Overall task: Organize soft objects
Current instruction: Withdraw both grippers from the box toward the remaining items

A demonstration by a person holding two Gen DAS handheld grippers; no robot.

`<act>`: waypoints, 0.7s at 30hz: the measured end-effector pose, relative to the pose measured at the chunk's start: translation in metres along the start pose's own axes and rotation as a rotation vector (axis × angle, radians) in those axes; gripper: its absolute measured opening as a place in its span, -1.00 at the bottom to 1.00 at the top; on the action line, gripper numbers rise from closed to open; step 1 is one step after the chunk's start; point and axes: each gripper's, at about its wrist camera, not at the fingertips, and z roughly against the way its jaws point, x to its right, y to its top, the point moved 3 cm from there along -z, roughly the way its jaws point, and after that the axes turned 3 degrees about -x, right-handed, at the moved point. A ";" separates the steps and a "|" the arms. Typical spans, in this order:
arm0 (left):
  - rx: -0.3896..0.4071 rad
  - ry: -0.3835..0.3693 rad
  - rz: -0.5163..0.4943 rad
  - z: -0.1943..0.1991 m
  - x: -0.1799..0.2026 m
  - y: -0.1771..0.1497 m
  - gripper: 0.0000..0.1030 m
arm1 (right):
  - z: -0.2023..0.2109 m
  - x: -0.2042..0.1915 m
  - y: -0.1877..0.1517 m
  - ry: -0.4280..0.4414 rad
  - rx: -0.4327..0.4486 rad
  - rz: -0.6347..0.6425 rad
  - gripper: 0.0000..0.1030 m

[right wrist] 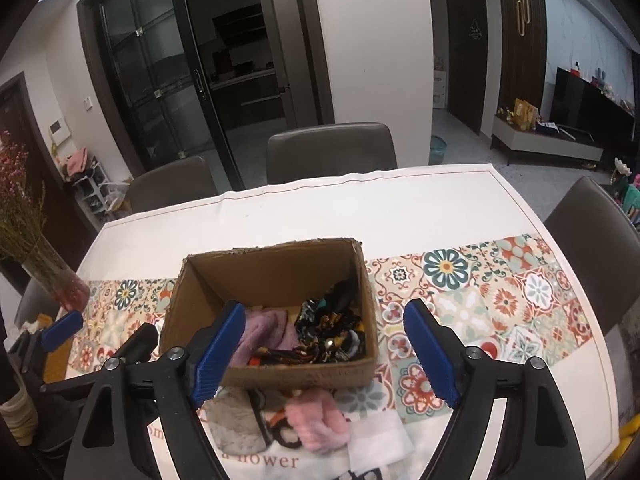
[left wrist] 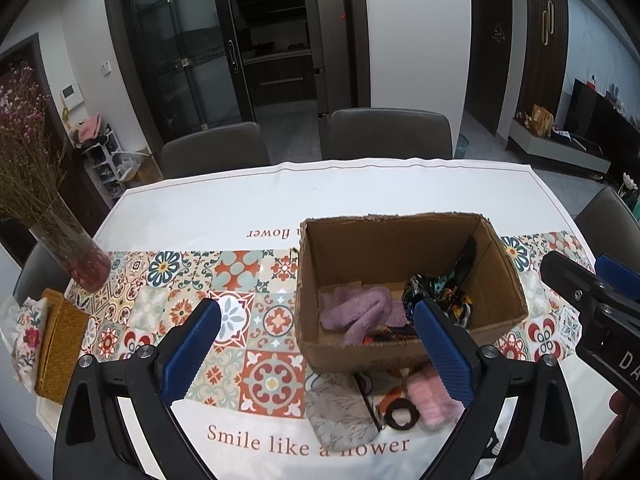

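My left hand-held gripper hangs above the tabletop, blue pads spread wide, nothing between them. The open brown cardboard box sits just ahead, to its right side, with the fuzzy lilac cloth and a dark patterned fabric bundle inside. My right hand-held gripper is over the box's near wall, jaws wide and empty too. Below it, outside the box, lie the fluffy pink cloth, a grey printed cloth and a folded white cloth.

Pink fuzzy cloth partly hidden behind left tongs' finger, white cloth blurred, vase flowers cropped
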 end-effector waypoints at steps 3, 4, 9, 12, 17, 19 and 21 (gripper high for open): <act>-0.001 0.002 -0.001 0.005 0.001 -0.007 0.91 | 0.004 0.003 -0.008 -0.001 -0.010 -0.007 0.60; 0.001 0.005 -0.004 0.007 0.002 -0.010 0.91 | 0.004 0.004 -0.010 -0.002 -0.011 -0.010 0.60; 0.007 0.013 -0.007 0.013 0.004 -0.023 0.93 | 0.009 0.010 -0.023 -0.004 -0.017 -0.021 0.60; -0.005 0.011 -0.004 0.012 0.005 -0.032 0.93 | 0.010 0.012 -0.032 -0.005 -0.026 -0.022 0.60; -0.025 0.008 0.001 0.010 0.004 -0.049 0.93 | 0.006 0.015 -0.045 0.001 -0.049 -0.034 0.60; -0.034 0.007 0.007 0.007 0.003 -0.054 0.93 | 0.005 0.014 -0.049 0.000 -0.053 -0.032 0.60; -0.040 0.010 0.010 0.006 0.001 -0.058 0.93 | 0.002 0.013 -0.054 0.002 -0.060 -0.030 0.60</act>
